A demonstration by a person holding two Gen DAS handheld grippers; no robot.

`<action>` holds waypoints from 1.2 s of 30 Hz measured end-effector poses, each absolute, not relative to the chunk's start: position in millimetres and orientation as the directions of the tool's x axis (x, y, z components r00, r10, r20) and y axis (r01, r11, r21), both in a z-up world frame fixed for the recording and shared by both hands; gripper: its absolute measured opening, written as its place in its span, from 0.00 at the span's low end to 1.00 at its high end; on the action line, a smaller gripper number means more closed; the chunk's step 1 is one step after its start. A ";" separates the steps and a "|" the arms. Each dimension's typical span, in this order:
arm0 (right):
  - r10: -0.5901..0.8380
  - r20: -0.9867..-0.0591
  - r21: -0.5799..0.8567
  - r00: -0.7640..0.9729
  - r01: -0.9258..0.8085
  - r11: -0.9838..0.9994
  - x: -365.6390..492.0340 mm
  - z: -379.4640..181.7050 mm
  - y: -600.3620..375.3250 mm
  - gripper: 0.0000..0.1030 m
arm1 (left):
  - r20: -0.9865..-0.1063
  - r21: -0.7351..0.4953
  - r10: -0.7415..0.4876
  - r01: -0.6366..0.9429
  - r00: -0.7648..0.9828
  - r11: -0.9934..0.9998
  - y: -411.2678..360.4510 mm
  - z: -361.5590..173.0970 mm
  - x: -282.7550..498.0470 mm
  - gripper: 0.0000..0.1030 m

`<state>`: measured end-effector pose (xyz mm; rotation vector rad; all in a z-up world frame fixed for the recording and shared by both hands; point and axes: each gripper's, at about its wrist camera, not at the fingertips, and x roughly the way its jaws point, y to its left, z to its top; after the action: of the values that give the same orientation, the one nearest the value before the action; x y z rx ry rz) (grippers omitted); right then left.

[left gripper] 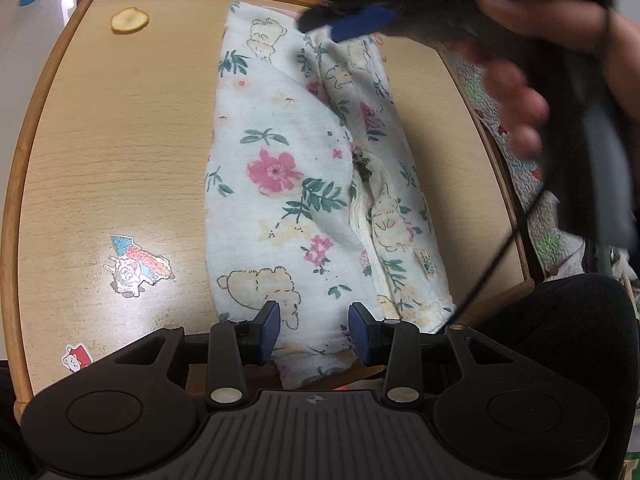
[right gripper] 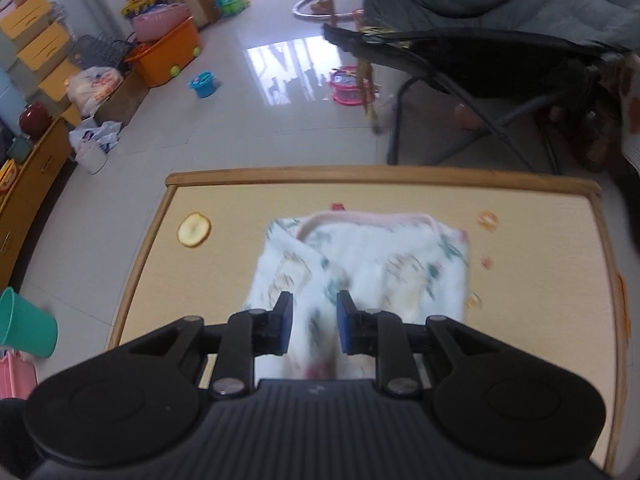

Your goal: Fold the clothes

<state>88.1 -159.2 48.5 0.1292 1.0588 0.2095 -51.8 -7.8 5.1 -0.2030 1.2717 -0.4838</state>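
Note:
A white garment (left gripper: 280, 160) printed with pink flowers and bears lies folded into a long strip down the middle of the wooden table (left gripper: 24, 160). My left gripper (left gripper: 316, 332) stands open over its near end, the cloth flat between the blue pads and not pinched. A hand holds my right gripper (left gripper: 332, 24) above the garment's far end. In the right wrist view that gripper (right gripper: 315, 328) is open over the blurred garment (right gripper: 360, 256), with nothing clamped; the pink-edged collar faces the table's far rim (right gripper: 360, 174).
A round yellow sticker (left gripper: 129, 21) sits at the far left of the tabletop and cartoon stickers (left gripper: 134, 270) at the near left. Past the table are a folding chair (right gripper: 480, 60), toys, an orange bin (right gripper: 168, 56) and a green bucket (right gripper: 24, 328). A patterned quilt (left gripper: 500, 120) lies to the right.

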 end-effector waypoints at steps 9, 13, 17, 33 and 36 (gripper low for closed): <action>0.165 -0.887 0.121 0.432 -0.128 0.984 100.3 27.4 -151.4 0.06 | -0.864 -0.412 -0.460 0.236 0.205 0.880 -7.1 3.3 -48.2 0.40; 0.161 -0.872 0.110 0.463 -0.136 0.985 96.6 30.6 -154.6 0.03 | -0.862 -0.418 -0.464 0.234 0.202 0.878 -6.4 2.1 -48.3 0.40; 0.138 -0.846 0.068 0.515 -0.152 0.986 97.8 43.6 -154.4 0.03 | -0.864 -0.416 -0.463 0.237 0.199 0.878 -6.8 2.0 -48.6 0.40; 0.148 -0.835 0.036 0.530 -0.215 0.976 92.8 39.5 -155.8 0.13 | -0.851 -0.420 -0.473 0.248 0.227 0.873 -1.5 14.3 -45.9 0.40; 0.197 -0.806 0.081 0.557 -0.227 0.971 80.1 63.5 -173.5 0.24 | -0.845 -0.423 -0.480 0.255 0.236 0.870 4.4 20.8 -40.7 0.40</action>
<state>80.1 -173.5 63.5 -0.0336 0.9470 0.2503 -40.7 4.4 20.8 -0.2132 1.2347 -0.5088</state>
